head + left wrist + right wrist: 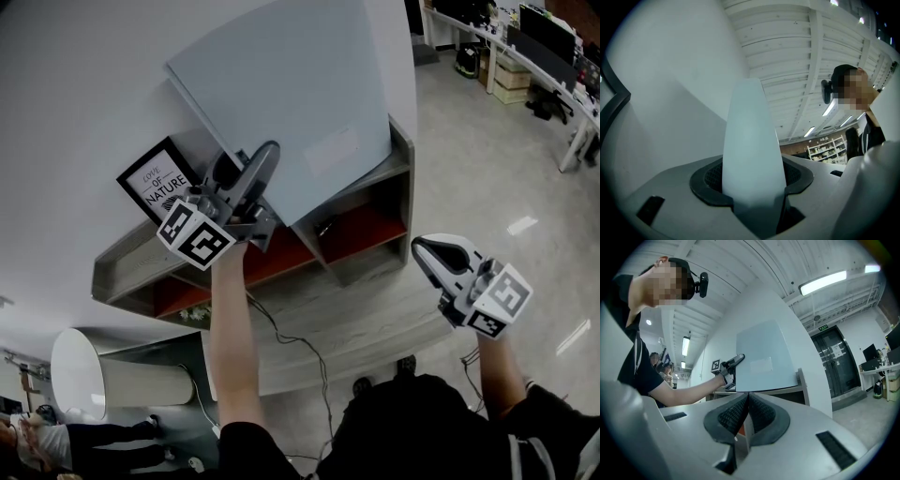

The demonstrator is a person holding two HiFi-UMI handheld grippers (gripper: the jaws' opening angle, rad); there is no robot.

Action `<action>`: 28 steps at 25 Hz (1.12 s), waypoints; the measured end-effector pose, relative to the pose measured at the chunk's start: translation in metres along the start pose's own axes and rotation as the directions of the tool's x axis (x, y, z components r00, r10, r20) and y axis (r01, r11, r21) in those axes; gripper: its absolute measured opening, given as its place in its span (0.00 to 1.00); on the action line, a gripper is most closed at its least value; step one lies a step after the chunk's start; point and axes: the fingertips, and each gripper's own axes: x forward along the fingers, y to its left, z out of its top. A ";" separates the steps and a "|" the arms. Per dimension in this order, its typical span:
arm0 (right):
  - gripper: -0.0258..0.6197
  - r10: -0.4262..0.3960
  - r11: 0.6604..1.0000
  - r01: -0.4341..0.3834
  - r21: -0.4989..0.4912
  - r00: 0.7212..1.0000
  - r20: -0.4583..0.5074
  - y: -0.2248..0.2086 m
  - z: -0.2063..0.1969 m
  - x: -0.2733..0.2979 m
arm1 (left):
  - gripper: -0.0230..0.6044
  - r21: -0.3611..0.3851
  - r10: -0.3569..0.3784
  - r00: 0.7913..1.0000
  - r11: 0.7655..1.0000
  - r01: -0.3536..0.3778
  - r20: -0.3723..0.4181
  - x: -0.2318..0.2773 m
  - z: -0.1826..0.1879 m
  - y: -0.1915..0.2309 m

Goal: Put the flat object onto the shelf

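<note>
White wall, grey wall shelf (122,267) with red-lined compartments running across mid frame of the head view.

Flat panel (291,94): pale blue-grey, large, fills upper centre. It's upright with its face against the wall and its bottom edge along the shelf's top board. It looks seated there, but I can't confirm contact along the whole edge.

Handling, my read:
- Thin, rigid, no sag visible, probably light for its area.
- Smooth face, so slippery in the pads.
- Large sheet held at one corner, so it will want to pivot or tip off the wall.
- Best hold is low on a side edge, near the bearing corner, and that's where it is held now.

Left gripper (258,169) pinches the panel's lower-left edge. Right gripper (427,251) hangs at lower right, well apart, pads pressed together on nothing.

Framed print (157,180) stands on the same board just left of the left gripper, so there's little room that way.

View differences:
- Left gripper view: only shows the panel edge (750,140) wedged between the pads, no shelf.
- Right gripper view: side-on, shows the panel (764,357) sitting on the top board.
- Head view: only one with the print and the compartments.
</note>
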 end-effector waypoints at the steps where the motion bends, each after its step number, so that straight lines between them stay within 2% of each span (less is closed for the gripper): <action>1: 0.06 0.000 1.000 0.000 0.001 1.000 0.001 0.000 0.000 0.000 | 0.48 0.005 -0.001 1.000 1.000 0.001 -0.001 0.000 0.000 0.000; 28: 0.06 -0.015 1.000 0.015 -0.003 1.000 -0.009 -0.004 -0.005 -0.005 | 0.50 0.016 -0.035 0.999 0.999 0.035 -0.006 0.015 -0.014 0.027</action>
